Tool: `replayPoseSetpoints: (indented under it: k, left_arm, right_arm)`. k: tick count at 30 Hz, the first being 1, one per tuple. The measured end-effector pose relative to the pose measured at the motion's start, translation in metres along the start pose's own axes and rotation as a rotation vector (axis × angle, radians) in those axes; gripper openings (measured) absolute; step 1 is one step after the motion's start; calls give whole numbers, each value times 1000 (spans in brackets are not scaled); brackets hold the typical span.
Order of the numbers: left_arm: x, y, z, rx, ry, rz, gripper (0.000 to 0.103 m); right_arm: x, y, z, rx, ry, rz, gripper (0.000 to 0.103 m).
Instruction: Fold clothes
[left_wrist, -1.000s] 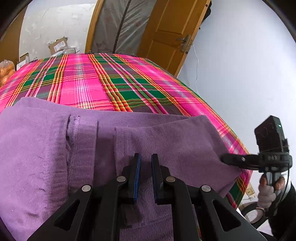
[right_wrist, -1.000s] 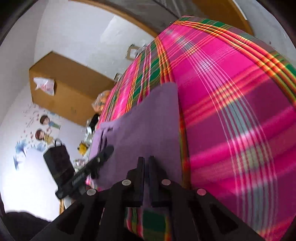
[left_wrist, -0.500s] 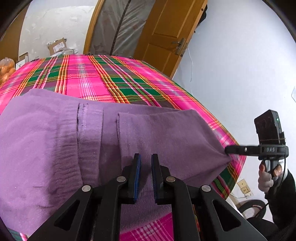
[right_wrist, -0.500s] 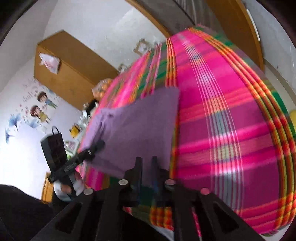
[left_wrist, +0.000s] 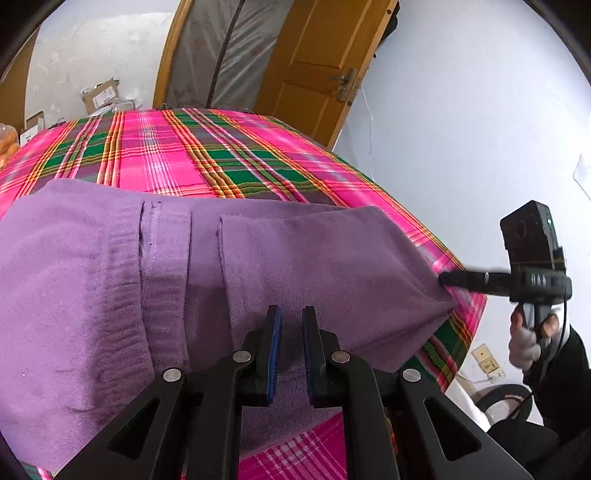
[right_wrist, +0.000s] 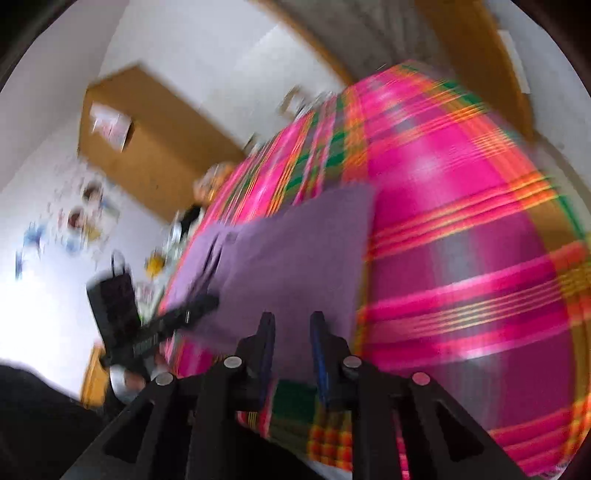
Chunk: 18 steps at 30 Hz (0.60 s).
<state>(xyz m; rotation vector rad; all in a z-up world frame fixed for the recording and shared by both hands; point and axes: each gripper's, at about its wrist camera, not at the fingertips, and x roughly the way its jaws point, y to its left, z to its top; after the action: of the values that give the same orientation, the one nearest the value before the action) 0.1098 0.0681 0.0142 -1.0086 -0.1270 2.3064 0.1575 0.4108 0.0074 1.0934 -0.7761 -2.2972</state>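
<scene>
A purple garment (left_wrist: 295, 258) lies folded on the pink plaid tablecloth (left_wrist: 184, 155), its near hem close to the table's front edge. My left gripper (left_wrist: 291, 345) is shut on the garment's near edge, with purple fabric pinched in the narrow gap between the blue pads. In the left wrist view my right gripper (left_wrist: 445, 280) meets the garment's right corner, held by a person's hand (left_wrist: 524, 339). The blurred right wrist view shows the right gripper (right_wrist: 291, 343) with its jaws opening; the garment (right_wrist: 295, 251) lies between and beyond them, not pressed. The left gripper (right_wrist: 207, 302) is at the garment's far side.
An orange-brown door (left_wrist: 325, 62) and cardboard boxes (left_wrist: 103, 96) stand beyond the table. A white wall with a socket (left_wrist: 485, 363) is on the right. The right wrist view shows a wooden cabinet (right_wrist: 147, 140). The tablecloth (right_wrist: 461, 221) drops off at the table's edge.
The right jaws have gone from shut on the garment's corner to standing apart, and that view has rolled. The left gripper drew the garment toward the near edge; plaid now shows below the hem.
</scene>
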Motion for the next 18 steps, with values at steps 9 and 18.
replayPoseSetpoints:
  k: [9, 18]
  left_arm:
    - [0, -1, 0, 0, -2, 6, 11]
    - [2, -2, 0, 5, -1, 13, 11]
  right_arm:
    - [26, -11, 16, 86, -18, -74, 41]
    - [42, 7, 13, 45, 61, -89, 42]
